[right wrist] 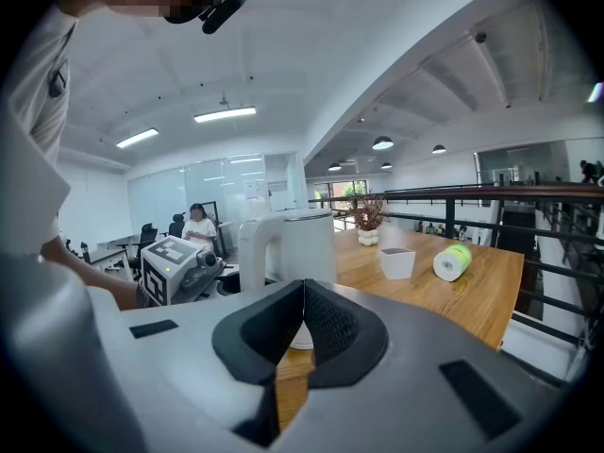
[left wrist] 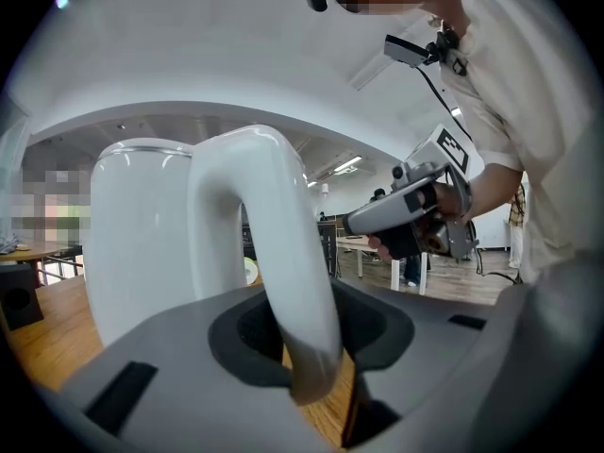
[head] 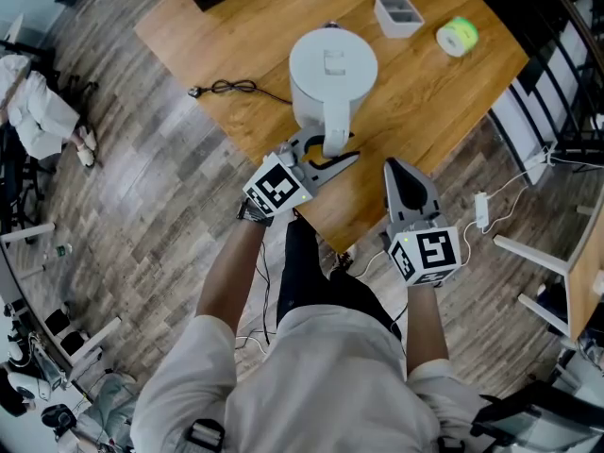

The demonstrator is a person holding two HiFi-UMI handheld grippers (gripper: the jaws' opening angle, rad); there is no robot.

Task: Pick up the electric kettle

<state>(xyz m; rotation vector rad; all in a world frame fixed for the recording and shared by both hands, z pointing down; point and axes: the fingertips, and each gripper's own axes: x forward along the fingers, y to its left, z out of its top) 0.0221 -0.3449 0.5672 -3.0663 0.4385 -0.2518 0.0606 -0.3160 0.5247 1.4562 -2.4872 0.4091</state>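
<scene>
My left gripper (left wrist: 307, 343) sits nearest, its grey jaws set part open on either side of the white handle (left wrist: 274, 234) of the electric kettle (head: 332, 69). The handle stands right between the dark pads. A sliver of the wooden table (head: 434, 92) shows between the handle and one pad, so I judge that I have it bracketed but not yet clamped.

The kettle stands upright on the table, close to the edge nearest me, with its lid on and the handle turned my way. My right gripper (right wrist: 300, 333) hangs just beside it over that same edge. Its jaws are pressed together with nothing in them, and it points at the kettle's body without touching.

So I take this to be the grasping step: the reach is done, the squeeze and lift are not.

The next move calls for closing the left jaws firmly on the handle, which is smooth and curved and may slide in the pads if I pinch lightly. Then I should lift straight up, keeping the body level, since its weight hangs away from the grip and will want to tip.

A black power cord (head: 226, 88) lies on the table behind the kettle. I cannot tell whether it is attached, so I would raise slowly and watch for a tug.
</scene>
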